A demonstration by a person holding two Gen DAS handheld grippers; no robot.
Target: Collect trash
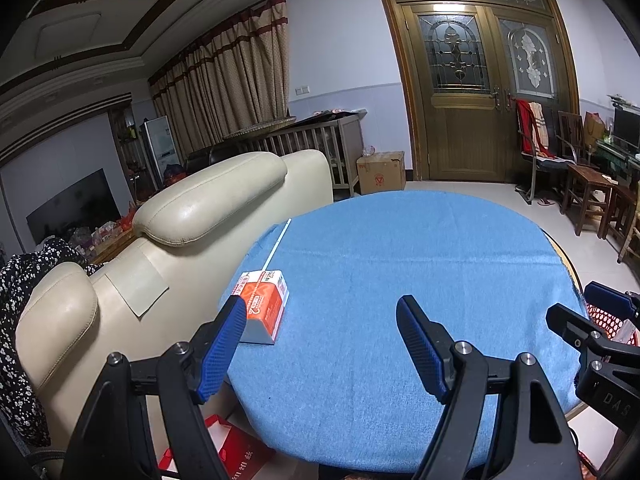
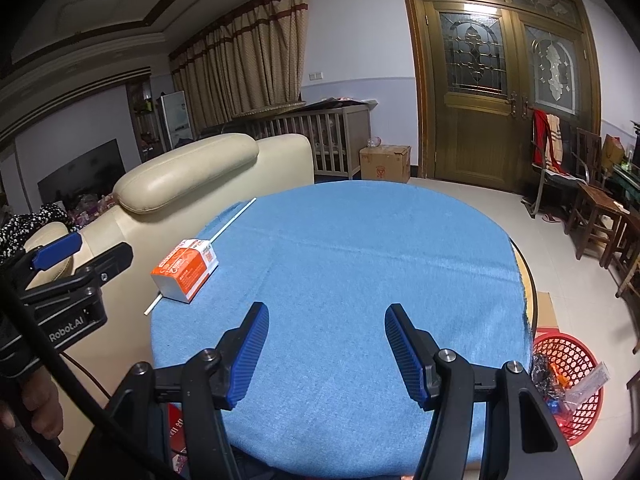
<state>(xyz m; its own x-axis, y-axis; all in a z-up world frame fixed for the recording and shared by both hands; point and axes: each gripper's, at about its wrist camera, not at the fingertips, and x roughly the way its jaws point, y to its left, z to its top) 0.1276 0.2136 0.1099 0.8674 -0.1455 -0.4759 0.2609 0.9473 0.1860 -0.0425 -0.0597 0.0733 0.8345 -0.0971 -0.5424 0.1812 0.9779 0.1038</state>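
Note:
An orange and white carton [image 1: 265, 303] [image 2: 186, 267] lies on its side at the left rim of the round table covered in blue cloth [image 1: 408, 256] [image 2: 368, 240]. A long white straw [image 1: 278, 243] [image 2: 233, 219] runs under or past it along the same rim. My left gripper [image 1: 322, 320] is open over the cloth, its left finger just in front of the carton, nothing between the pads. In the right wrist view it shows at the left edge [image 2: 90, 254]. My right gripper [image 2: 326, 318] is open over bare cloth; the other view shows it at the right edge [image 1: 580, 304].
A red mesh basket [image 2: 570, 384] [image 1: 606, 320] holding wrappers stands on the floor right of the table. A cream leather sofa [image 1: 172, 248] presses against the table's left side. A red box [image 1: 236, 444] lies on the floor below. Wooden chairs [image 2: 596, 216] stand at the right.

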